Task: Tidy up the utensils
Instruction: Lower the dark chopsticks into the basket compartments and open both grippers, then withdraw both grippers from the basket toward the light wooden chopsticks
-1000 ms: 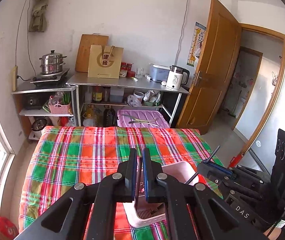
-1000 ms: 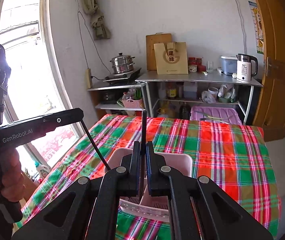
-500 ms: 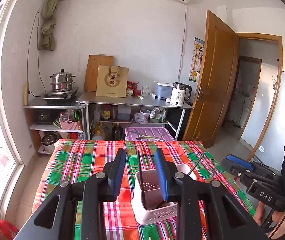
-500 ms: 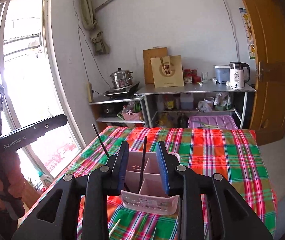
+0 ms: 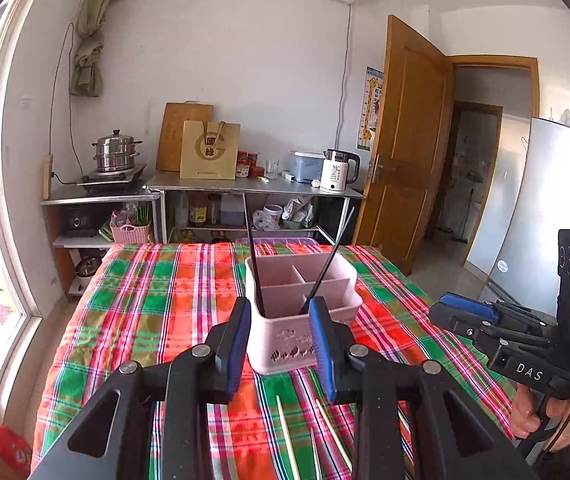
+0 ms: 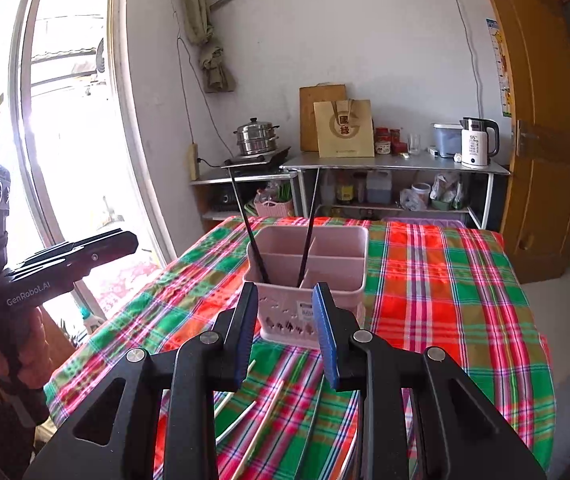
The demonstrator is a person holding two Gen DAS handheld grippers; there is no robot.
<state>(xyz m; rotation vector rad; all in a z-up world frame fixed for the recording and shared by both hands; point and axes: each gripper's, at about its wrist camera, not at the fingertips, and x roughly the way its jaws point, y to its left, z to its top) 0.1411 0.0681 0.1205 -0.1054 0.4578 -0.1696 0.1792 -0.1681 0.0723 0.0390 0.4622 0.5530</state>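
Note:
A pink divided utensil holder [image 5: 297,344] [image 6: 337,268] stands on the plaid-covered table [image 5: 157,300] [image 6: 445,300]. Two black chopsticks [image 5: 252,248] [image 6: 247,220] lean in its near compartments, apart from each other. My left gripper [image 5: 281,308] is open just short of the holder, with nothing between its blue pads. It also shows at the left of the right wrist view as the left gripper [image 6: 125,242]. My right gripper [image 6: 283,292] is open too and holds nothing; it appears as the right gripper [image 5: 441,308], held in a hand. Pale chopsticks [image 5: 287,436] [image 6: 273,412] lie on the cloth under the grippers.
Behind the table stands a metal counter [image 5: 253,188] with a white kettle [image 5: 337,176], a paper bag and a steamer pot [image 5: 116,156]. A purple bin sits below it. A wooden door [image 5: 409,152] is open at the right, a window [image 6: 69,120] at the left.
Both grippers have opened and let go of the black chopsticks, which now stand in the holder. Both have pulled back from the holder toward the near side of the table.

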